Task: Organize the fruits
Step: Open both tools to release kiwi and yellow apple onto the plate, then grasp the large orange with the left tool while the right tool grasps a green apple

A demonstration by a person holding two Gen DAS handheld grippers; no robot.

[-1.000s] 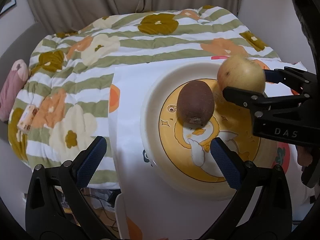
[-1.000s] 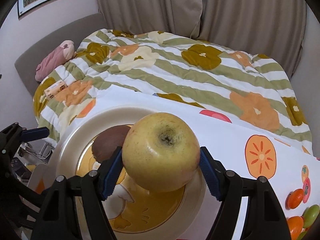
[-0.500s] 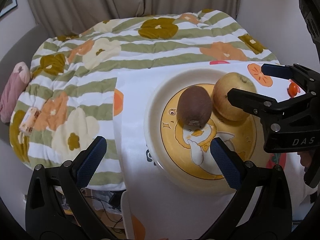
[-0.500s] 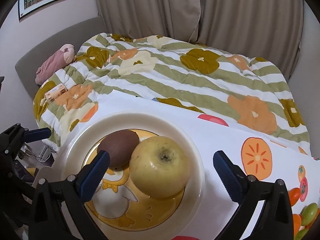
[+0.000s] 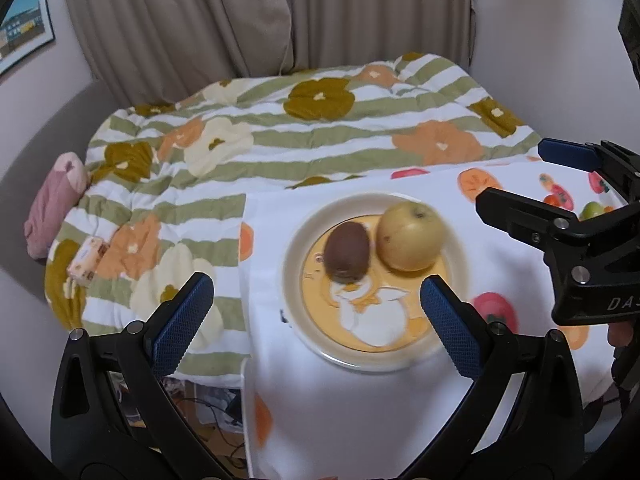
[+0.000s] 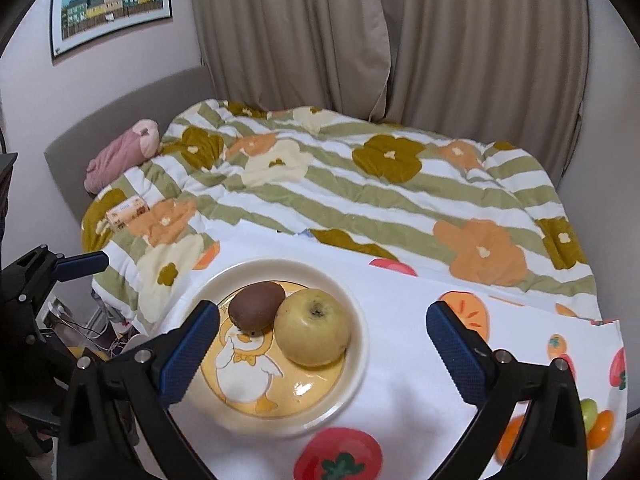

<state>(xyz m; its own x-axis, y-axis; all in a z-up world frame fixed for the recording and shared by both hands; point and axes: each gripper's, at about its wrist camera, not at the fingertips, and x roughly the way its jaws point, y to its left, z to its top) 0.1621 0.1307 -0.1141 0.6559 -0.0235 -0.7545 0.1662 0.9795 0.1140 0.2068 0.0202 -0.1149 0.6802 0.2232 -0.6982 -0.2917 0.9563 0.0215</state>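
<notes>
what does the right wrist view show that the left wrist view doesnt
Only the right wrist view: the framed picture whole, and a big tomato print on the cloth in front of the plate. Only the left wrist view: the right gripper from the side, open and empty. Both: the plate holding the kiwi beside the apple, the flowered quilt.

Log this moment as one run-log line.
plate: apple and kiwi on it, touching | left tool: open, empty | right tool: open, empty | both above plate
</notes>
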